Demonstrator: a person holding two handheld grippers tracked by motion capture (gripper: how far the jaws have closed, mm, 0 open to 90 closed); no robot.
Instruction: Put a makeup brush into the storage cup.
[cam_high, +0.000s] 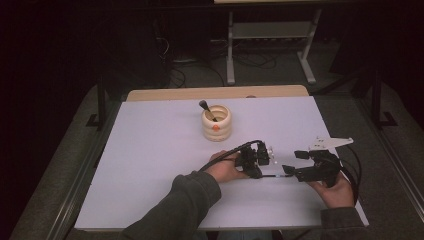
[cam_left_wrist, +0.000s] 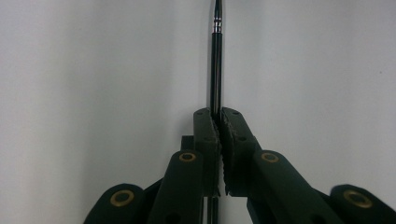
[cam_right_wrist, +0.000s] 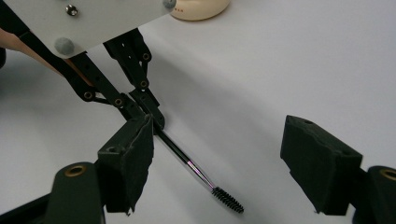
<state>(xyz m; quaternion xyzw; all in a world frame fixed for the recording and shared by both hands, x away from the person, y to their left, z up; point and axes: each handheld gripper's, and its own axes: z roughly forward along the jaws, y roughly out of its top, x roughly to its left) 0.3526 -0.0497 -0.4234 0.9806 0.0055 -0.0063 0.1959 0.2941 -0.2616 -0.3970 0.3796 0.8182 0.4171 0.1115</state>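
Sleeved forearm and left gripper low over white table, clamped on wand.
Ribbed black pads pinch slim glossy mascara wand, lying flat, its bristled spiral tip toward right gripper; that gripper's blocky jaws gape, empty, palm underneath. Cream ringed pot sits beyond.
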